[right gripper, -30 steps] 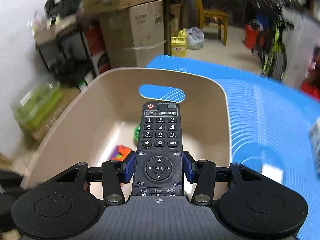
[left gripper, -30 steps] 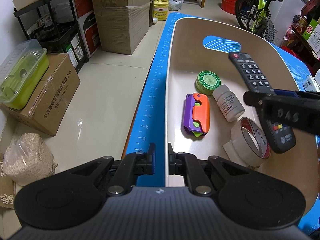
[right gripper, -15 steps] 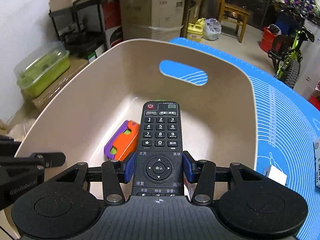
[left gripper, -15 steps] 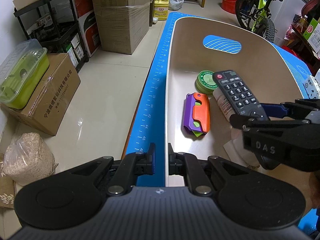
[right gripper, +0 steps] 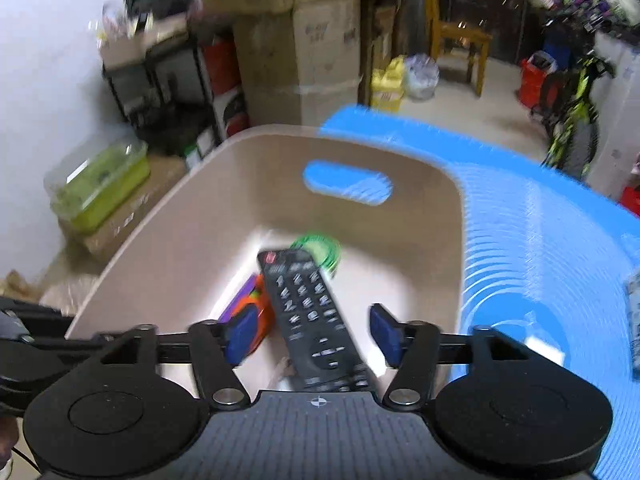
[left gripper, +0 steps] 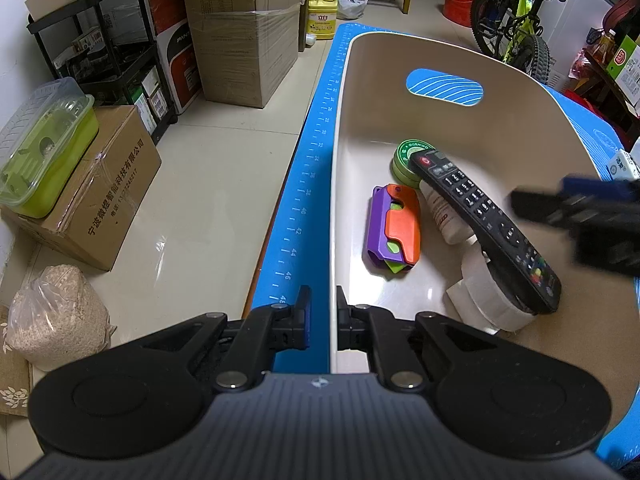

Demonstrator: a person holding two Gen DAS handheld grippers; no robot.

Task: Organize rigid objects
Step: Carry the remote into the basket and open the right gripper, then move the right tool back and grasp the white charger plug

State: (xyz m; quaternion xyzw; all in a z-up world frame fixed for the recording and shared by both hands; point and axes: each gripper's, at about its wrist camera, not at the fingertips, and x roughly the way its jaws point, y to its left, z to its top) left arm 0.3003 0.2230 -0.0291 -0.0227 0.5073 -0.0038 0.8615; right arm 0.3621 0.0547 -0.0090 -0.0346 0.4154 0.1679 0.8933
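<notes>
Left wrist view shows the left gripper [left gripper: 320, 322] pinching the rim of the beige bin [left gripper: 520, 128]. The black remote [left gripper: 484, 226] lies inside, resting on the white bottle [left gripper: 442, 220] and tape roll [left gripper: 486, 300], beside the purple and orange toy [left gripper: 394, 228]. The right gripper [right gripper: 314, 334] is spread wide above the remote, not touching it.

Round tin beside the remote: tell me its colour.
Green, with a pale printed lid; clearest in the left wrist view.
</notes>
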